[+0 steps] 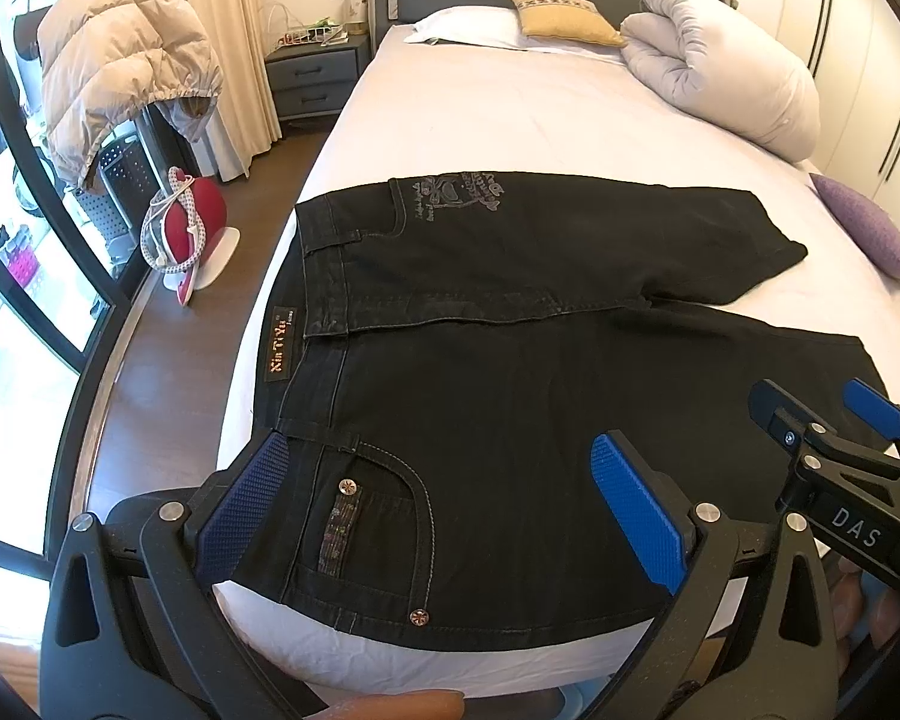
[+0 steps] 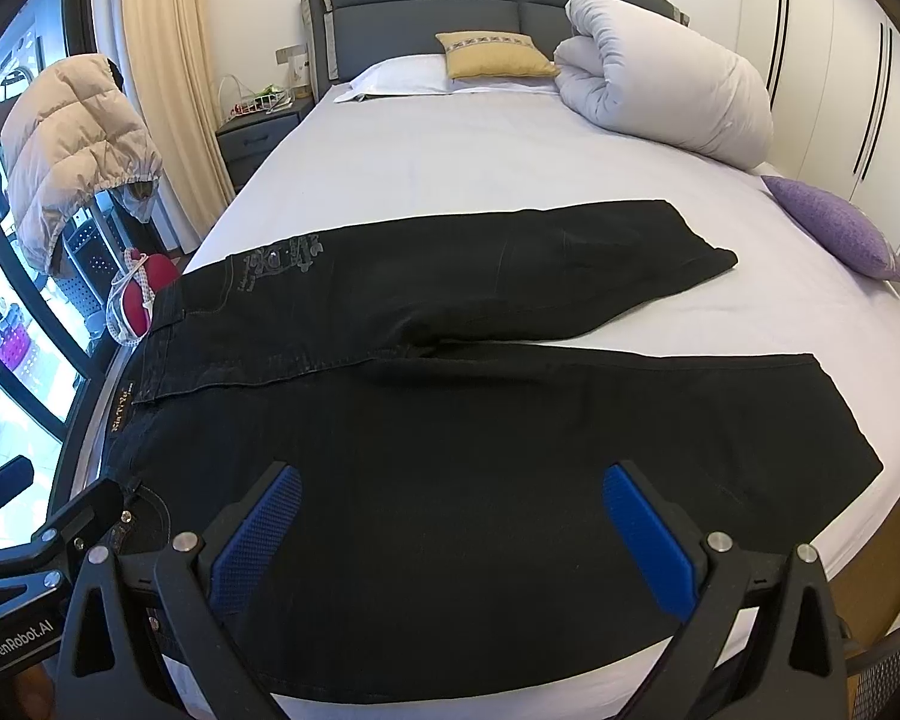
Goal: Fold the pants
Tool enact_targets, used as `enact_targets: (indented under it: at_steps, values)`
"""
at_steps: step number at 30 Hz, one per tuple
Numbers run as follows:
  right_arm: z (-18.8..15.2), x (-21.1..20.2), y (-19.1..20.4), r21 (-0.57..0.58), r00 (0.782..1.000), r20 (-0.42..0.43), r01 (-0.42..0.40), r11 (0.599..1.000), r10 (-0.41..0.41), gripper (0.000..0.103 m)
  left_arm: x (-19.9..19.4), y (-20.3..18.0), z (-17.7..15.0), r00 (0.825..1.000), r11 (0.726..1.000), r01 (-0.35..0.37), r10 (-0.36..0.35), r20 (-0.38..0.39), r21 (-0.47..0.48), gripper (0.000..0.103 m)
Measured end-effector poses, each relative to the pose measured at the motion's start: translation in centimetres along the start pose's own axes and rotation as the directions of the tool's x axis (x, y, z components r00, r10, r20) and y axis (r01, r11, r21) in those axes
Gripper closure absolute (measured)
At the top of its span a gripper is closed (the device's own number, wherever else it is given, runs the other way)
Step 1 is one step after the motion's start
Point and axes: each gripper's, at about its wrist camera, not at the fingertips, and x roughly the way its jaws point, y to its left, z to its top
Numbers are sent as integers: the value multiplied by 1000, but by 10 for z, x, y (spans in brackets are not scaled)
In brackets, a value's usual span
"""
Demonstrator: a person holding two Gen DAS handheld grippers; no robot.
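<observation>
Black denim pants (image 1: 510, 360) spread flat across white bed (image 1: 510, 114), waistband patch reading "Xin Ti Yu", grey print by far pocket, copper rivets near. Left gripper (image 1: 444, 510) marked "GenRobot.AI", right gripper (image 2: 450, 534) marked "DAS". Both gaping wide, ribbed blue pads (image 2: 648, 540) hovering over near leg, gripping nothing.

My pants (image 1: 510, 372) are matt black denim with shiny metal rivets (image 1: 347, 486). At 12 o'clock, the bed (image 1: 510, 114) sheet is smooth cloth; my left hand-held gripper (image 1: 444, 510) pads (image 1: 636, 510) are dimpled blue plastic.
</observation>
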Motion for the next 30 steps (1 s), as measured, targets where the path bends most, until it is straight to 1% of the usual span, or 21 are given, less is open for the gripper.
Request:
enact_targets:
  at_steps: [14,19,30]
  values:
    - [-2,3,3,-1,1000,-5,0,1000,0,0,5,3,-4,1000,1000,2,-2,-5,0,0]
    - [-15,7,4,-3,1000,-10,-1,1000,1,0,6,3,-3,1000,1000,1,-1,-9,-2,0]
    - [-13,6,3,-3,1000,-11,-2,1000,2,0,6,3,-4,1000,1000,1,-1,-8,-1,0]
